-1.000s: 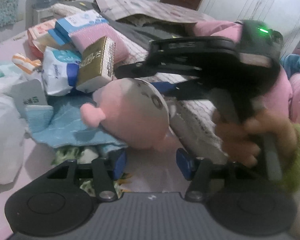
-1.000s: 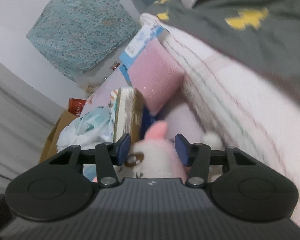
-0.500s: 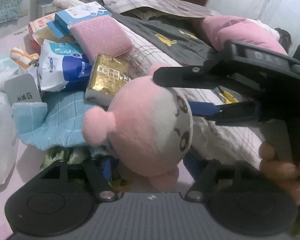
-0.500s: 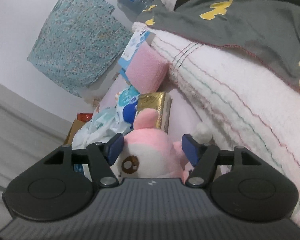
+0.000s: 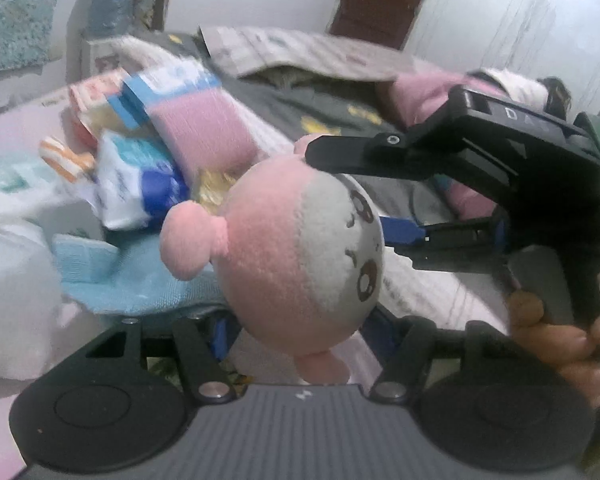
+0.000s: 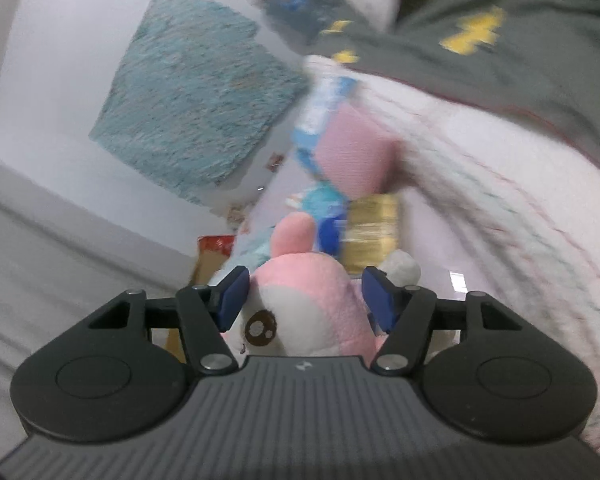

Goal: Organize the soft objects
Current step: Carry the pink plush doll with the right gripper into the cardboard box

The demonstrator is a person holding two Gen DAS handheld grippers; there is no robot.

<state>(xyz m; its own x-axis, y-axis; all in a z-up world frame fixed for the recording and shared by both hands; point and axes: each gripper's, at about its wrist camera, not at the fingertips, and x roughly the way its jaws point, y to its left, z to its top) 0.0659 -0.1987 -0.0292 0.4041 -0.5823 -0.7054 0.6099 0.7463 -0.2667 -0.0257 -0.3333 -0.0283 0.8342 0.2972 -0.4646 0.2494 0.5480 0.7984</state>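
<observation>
A pink and white plush toy [image 5: 300,248] hangs above the bed, its face turned right in the left wrist view. My right gripper [image 5: 348,190] comes in from the right. In its own view its blue pads [image 6: 232,300] press the plush toy [image 6: 312,300] on both sides, and its jaws are closing. My left gripper [image 5: 300,334] sits under the toy with its jaws closing. The toy's lower end is between its blue pads [image 5: 382,336], and I see no clear squeeze. A person's hand [image 5: 560,340] holds the right gripper's handle.
Behind the toy a pile lies on the bed: a pink pad [image 5: 204,132], a blue and white pack [image 5: 140,188], a gold box [image 6: 374,232], a light blue cloth [image 5: 140,280]. A white bag [image 5: 12,280] is at left. A grey garment [image 6: 480,40] covers a white blanket [image 6: 500,220].
The plush toy has come up off the bed in the right gripper and now fills the middle of the left wrist view. Both grippers rose. The gold box went from leaning to lying flat.
</observation>
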